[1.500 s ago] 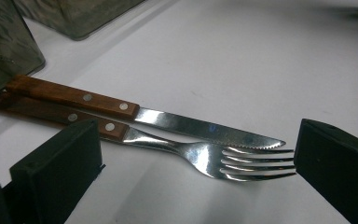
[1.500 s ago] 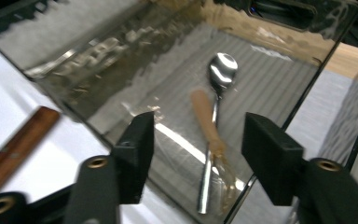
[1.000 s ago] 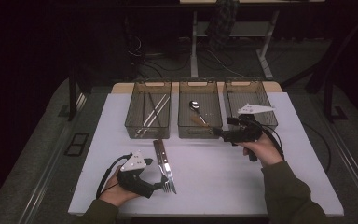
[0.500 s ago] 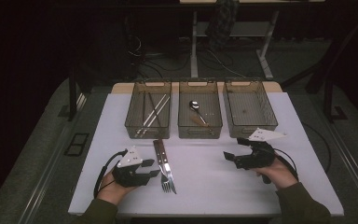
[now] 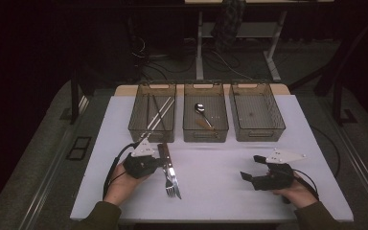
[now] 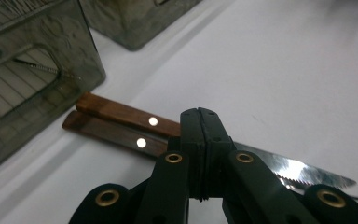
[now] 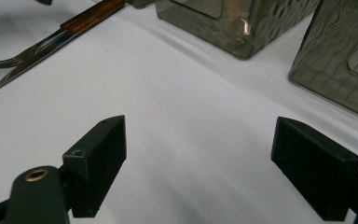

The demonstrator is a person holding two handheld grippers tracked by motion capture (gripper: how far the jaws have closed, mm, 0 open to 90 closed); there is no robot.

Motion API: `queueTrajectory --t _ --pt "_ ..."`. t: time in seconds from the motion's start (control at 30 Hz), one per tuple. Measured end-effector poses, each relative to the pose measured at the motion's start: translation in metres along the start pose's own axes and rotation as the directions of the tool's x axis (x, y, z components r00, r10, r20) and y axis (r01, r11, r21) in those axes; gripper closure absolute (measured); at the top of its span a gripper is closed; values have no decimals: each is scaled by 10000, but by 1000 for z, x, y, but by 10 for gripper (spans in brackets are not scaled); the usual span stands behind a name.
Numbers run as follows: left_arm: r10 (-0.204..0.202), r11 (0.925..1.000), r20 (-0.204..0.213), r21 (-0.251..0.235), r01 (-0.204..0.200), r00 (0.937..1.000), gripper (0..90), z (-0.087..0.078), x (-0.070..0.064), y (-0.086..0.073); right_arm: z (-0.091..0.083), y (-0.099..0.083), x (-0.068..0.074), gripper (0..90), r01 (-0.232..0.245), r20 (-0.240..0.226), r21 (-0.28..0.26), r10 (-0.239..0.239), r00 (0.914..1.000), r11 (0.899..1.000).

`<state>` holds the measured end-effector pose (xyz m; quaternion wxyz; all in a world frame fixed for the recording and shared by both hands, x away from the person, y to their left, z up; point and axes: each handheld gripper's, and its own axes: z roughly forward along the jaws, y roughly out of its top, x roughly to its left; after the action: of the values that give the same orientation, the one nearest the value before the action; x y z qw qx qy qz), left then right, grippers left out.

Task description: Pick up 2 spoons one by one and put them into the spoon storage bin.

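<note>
A knife (image 5: 167, 165) and a fork (image 5: 172, 184), both with brown wooden handles, lie side by side on the white table (image 5: 211, 191), tips toward me. My left gripper (image 5: 160, 163) sits just left of them, and in the left gripper view its jaws (image 6: 200, 116) are shut with nothing between them, tips right at the knife handle (image 6: 121, 113). The fork handle (image 6: 107, 132) lies beside the knife handle. My right gripper (image 5: 252, 167) rests low at the front right with its jaws wide open (image 7: 205, 163) and empty. From there the knife blade (image 7: 32, 58) shows far off.
Three mesh trays stand in a row at the back. The left tray (image 5: 139, 117) holds long metal sticks, the middle tray (image 5: 188, 115) holds a spoon (image 5: 201, 110), and the right tray (image 5: 278, 117) looks bare. The table's front edge is near both hands.
My right gripper has drawn back from the right tray toward the table's front and stays open. My left gripper has edged forward, closer to the knife and fork handles.
</note>
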<state>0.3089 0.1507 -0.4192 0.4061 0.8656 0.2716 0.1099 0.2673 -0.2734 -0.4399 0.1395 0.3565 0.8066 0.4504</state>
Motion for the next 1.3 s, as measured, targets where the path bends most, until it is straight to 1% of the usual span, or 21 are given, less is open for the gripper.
queueTrajectory --t 0.17,0.27,0.33,0.4,0.43,0.57,0.6,0.67,0.87,1.0,1.13,1.27,1.3 --pt "114 9998 -156 182 -111 9998 889 13 10 11 -4 -8 1 167 48 30 47 -48 10000 10000" --pt "110 9992 -384 382 -95 9992 890 25 17 17 -3 -7 -1 167 7 109 57 -8 9999 10000" --pt "-23 9995 -458 326 38 9989 890 31 22 20 -3 -7 -2 167 -45 93 24 44 9999 10000" --pt "-36 9992 -505 388 56 9987 890 38 26 25 -3 -7 -2 167 -69 99 23 69 9999 10000" --pt "24 9988 -535 497 3 9986 890 41 28 27 -3 -7 -2 167 -87 96 38 86 9999 10000" --pt "26 9969 -584 790 20 9983 890 53 31 28 -3 -8 -3 167 -104 102 64 103 9999 9999" --pt "96 9958 -665 910 -35 9977 890 55 32 28 -3 -8 -3 167 -115 101 64 114 9999 9999" --pt "110 9947 -755 1028 -32 9971 890 59 33 28 -3 -8 -3 167 -136 98 102 135 9999 9999" --pt "316 9885 -990 1502 -164 9946 890 64 34 25 -3 -7 -2 167 -58 89 100 57 9999 9999" --pt "401 9875 -1037 1561 -236 9938 891 64 33 24 -3 -7 -3 167 -107 126 110 106 9999 9999" --pt "338 9864 -1058 1635 -162 9938 891 62 35 23 -4 -7 -2 167 -110 143 128 108 9998 9999" --pt "191 9870 -1071 1605 -17 9941 891 57 37 20 -4 -6 -2 167 -103 153 120 101 9998 9999" --pt "224 9862 -1063 1653 -46 9941 891 56 38 19 -4 -6 -2 167 -102 164 122 100 9998 9999"
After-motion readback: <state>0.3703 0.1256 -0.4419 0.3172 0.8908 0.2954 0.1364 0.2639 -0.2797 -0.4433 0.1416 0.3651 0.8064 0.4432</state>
